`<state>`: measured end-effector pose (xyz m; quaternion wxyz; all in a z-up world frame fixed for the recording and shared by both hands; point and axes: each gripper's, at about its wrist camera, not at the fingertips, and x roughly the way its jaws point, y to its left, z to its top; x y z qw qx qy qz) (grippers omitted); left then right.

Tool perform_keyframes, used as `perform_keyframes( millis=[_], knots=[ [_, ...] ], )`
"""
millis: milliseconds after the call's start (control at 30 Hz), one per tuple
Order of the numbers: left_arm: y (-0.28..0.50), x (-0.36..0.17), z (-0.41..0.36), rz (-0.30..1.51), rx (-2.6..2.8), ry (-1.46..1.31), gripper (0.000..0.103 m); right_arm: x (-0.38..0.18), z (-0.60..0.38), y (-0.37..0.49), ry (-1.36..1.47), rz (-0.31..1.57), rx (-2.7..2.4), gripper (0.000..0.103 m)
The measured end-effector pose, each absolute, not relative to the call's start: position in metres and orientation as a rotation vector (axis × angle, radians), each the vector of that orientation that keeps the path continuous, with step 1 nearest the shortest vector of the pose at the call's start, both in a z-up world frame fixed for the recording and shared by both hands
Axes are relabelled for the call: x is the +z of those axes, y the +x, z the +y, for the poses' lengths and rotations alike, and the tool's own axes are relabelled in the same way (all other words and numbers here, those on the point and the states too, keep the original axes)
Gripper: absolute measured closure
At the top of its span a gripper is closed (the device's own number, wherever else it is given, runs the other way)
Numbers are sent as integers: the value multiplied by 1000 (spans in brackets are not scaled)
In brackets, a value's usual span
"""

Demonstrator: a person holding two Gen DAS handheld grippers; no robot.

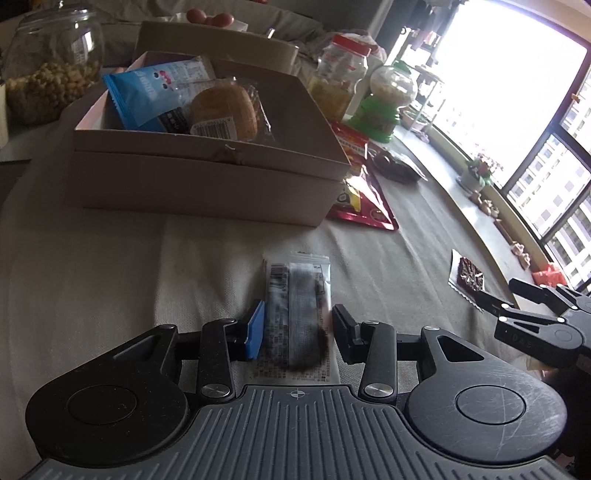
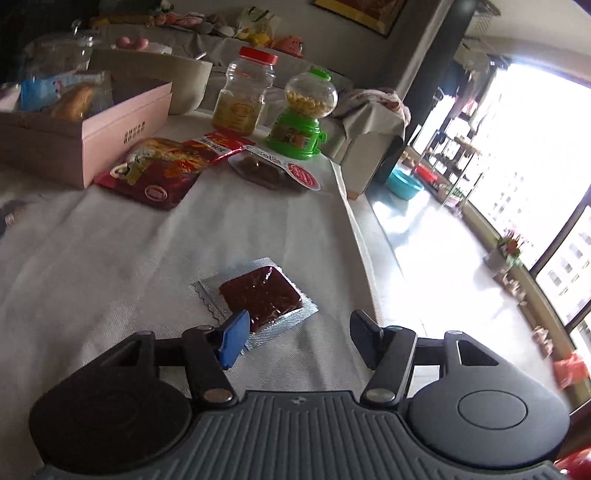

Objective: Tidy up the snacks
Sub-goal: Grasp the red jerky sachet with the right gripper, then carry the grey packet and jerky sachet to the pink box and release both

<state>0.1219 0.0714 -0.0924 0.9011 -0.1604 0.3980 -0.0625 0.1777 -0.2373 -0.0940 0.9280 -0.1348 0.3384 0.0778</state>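
Left gripper [image 1: 297,330] has its jaws spread on either side of a long clear snack bar packet [image 1: 299,314], not squeezing it yet; the packet lies flat on the cloth just in front of the pink box [image 1: 207,177], long axis pointing straight at the box. Right gripper [image 2: 295,339] is wide apart too, gripping nothing, its blue pad at the near corner of a flat dark-red square snack [image 2: 258,295], well off from the box.

A lived-in home, likely a high-rise flat: a cloth-draped grey sofa [image 2: 229,44] lines the wall, a framed picture [image 2: 362,13] hangs above (partly cropped), and curved floor-length windows [image 2: 535,155] face apartment towers.
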Motion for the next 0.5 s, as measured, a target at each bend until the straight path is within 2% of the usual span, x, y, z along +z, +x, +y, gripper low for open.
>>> perform_keyframes(
  millis=[233, 300, 367, 500],
  knots=[
    [119, -94, 73, 808, -138, -338, 58, -97, -239, 219, 97, 800, 91, 41],
    [118, -95, 73, 799, -142, -333, 58, -103, -234, 226, 78, 773, 83, 42],
    [117, -95, 72, 793, -144, -328, 58, -106, -227, 229, 13, 740, 99, 56],
    [116, -95, 72, 791, -147, -325, 58, -106, -215, 220, -73, 712, 192, 59]
  ],
)
